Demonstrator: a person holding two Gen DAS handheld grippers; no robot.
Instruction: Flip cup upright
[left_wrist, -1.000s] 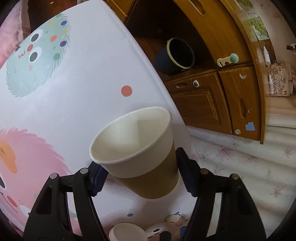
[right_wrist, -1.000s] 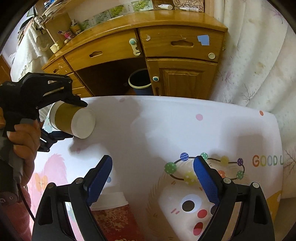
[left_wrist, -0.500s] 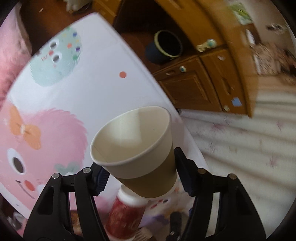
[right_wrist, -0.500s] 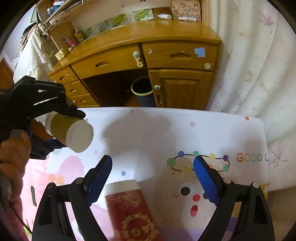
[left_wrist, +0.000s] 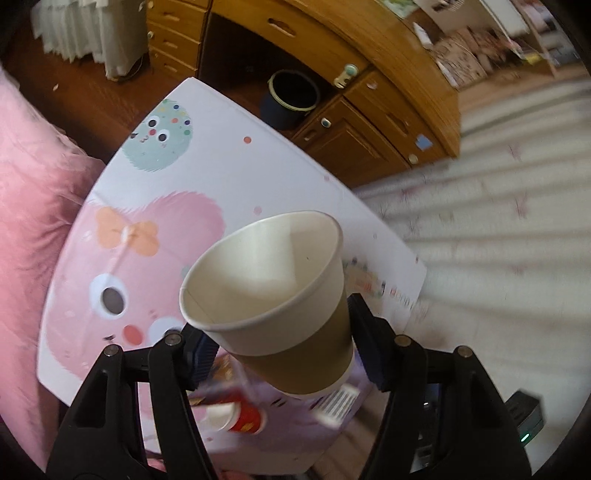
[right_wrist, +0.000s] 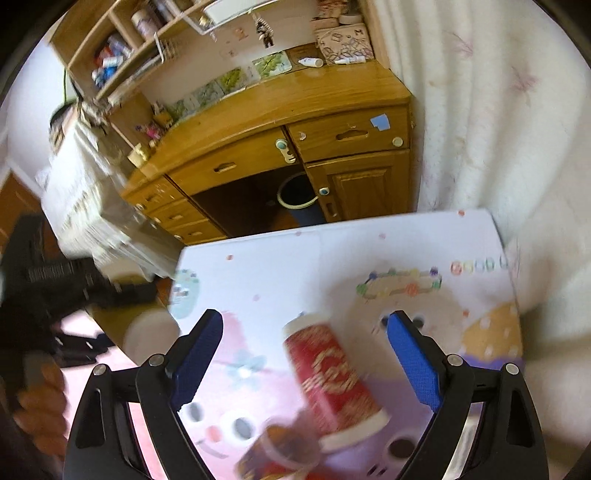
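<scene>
My left gripper (left_wrist: 280, 358) is shut on a white paper cup with a brown sleeve (left_wrist: 280, 314). It holds the cup high above the table with the open mouth facing the camera. In the right wrist view the cup's white base (right_wrist: 151, 334) shows blurred at the left in that gripper. My right gripper (right_wrist: 304, 354) is open and empty above a red patterned cup (right_wrist: 328, 376) that lies on its side on the table. The red cup also shows in the left wrist view (left_wrist: 240, 419).
The table has a white cartoon-print cover (left_wrist: 207, 155). A wooden desk with drawers (right_wrist: 332, 140) stands behind it, with a dark bin (right_wrist: 297, 199) in its knee space. A pink blanket (left_wrist: 26, 206) lies left of the table. Another blurred cup (right_wrist: 280, 454) lies near the red one.
Both grippers have risen well above the table. The left gripper still holds the brown-sleeved cup. More of the table and the red cup has come into view.
</scene>
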